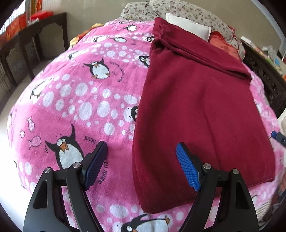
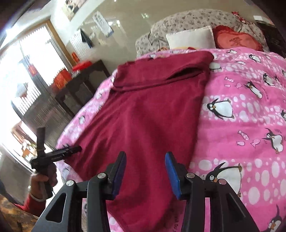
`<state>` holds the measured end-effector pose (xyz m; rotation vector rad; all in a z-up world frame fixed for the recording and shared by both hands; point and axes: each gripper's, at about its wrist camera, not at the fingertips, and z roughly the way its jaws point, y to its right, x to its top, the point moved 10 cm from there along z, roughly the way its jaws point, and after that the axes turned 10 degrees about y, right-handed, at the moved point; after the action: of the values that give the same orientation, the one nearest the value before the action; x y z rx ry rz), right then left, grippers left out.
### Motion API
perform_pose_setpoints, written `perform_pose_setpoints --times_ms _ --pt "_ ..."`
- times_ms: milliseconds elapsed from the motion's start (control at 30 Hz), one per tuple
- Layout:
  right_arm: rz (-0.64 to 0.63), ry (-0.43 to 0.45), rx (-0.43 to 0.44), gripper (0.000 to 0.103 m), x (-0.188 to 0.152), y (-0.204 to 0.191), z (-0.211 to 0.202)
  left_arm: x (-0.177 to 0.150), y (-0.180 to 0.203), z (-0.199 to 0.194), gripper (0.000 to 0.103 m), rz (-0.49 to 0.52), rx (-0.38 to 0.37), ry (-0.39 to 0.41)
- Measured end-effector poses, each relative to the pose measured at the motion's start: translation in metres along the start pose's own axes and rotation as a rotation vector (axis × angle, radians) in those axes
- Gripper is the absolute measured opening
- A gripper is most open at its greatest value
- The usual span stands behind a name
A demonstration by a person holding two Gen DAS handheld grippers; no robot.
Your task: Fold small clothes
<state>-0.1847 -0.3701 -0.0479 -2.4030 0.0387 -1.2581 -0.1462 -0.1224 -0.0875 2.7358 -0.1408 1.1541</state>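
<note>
A dark red garment (image 1: 196, 107) lies flat on a pink penguin blanket (image 1: 71, 100), its far part folded over. My left gripper (image 1: 142, 148) is open and empty, its jaws straddling the garment's near left edge from above. In the right wrist view the garment (image 2: 143, 110) runs away from me. My right gripper (image 2: 145, 158) is open and empty over the garment's near end. The left gripper (image 2: 71, 149) also shows there, at the garment's left edge, held in a hand.
A white pillow (image 2: 191, 37), a red heart cushion (image 2: 236, 40) and floral bedding (image 1: 178, 10) lie at the bed's head. A dark wooden side table (image 2: 80, 85) with red boxes stands left of the bed, near bright windows. The pink blanket (image 2: 241, 116) extends to the right.
</note>
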Motion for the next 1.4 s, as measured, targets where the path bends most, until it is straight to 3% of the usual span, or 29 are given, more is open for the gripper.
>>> perform_pose_setpoints --times_ms 67,167,333,467,700,767,833,867,933,1000,1033,1100,1233,1400 --pt "-0.025 -0.007 -0.013 0.044 -0.002 0.0 -0.002 -0.001 0.003 0.0 0.08 0.028 0.006 -0.002" --pt "0.034 -0.023 -0.005 0.05 -0.01 0.012 -0.014 -0.002 0.007 0.002 0.081 0.054 -0.024 -0.017" --pt "0.122 -0.076 0.004 0.053 -0.04 0.029 -0.029 -0.002 0.007 0.004 0.089 -0.009 -0.075 -0.047" --pt "0.153 -0.1 0.08 0.057 -0.059 0.022 -0.03 -0.006 0.014 0.0 0.092 0.012 -0.109 -0.087" --pt "0.092 -0.088 0.182 0.059 -0.066 -0.005 -0.018 -0.01 0.018 0.001 0.092 0.036 -0.122 -0.106" --pt "0.063 -0.094 0.195 0.057 -0.067 -0.011 -0.013 -0.012 0.022 0.0 0.087 0.062 -0.117 -0.099" --pt "0.066 -0.1 0.221 0.045 -0.067 -0.016 -0.01 -0.012 0.025 -0.003 0.062 0.077 -0.121 -0.091" --pt "0.08 -0.102 0.241 0.041 -0.067 -0.017 -0.007 -0.013 0.026 -0.005 0.055 0.077 -0.132 -0.092" --pt "0.117 -0.098 0.266 0.019 -0.066 -0.013 -0.002 -0.013 0.025 -0.006 0.033 0.061 -0.147 -0.095" --pt "0.183 -0.088 0.296 0.011 -0.063 -0.006 -0.002 -0.012 0.024 -0.007 0.014 0.027 -0.181 -0.099" --pt "0.229 -0.079 0.322 0.009 -0.06 -0.003 -0.003 -0.012 0.024 -0.009 0.01 -0.01 -0.219 -0.11" --pt "0.279 -0.05 0.394 0.009 -0.051 -0.008 -0.011 -0.01 0.027 -0.013 0.009 -0.029 -0.252 -0.12" --pt "0.25 0.009 0.477 0.008 -0.019 -0.028 -0.021 0.009 0.039 -0.019 0.008 -0.021 -0.306 -0.103" --pt "0.184 0.124 0.512 0.008 0.054 -0.036 -0.021 0.084 0.055 -0.031 0.008 -0.022 -0.389 0.007"
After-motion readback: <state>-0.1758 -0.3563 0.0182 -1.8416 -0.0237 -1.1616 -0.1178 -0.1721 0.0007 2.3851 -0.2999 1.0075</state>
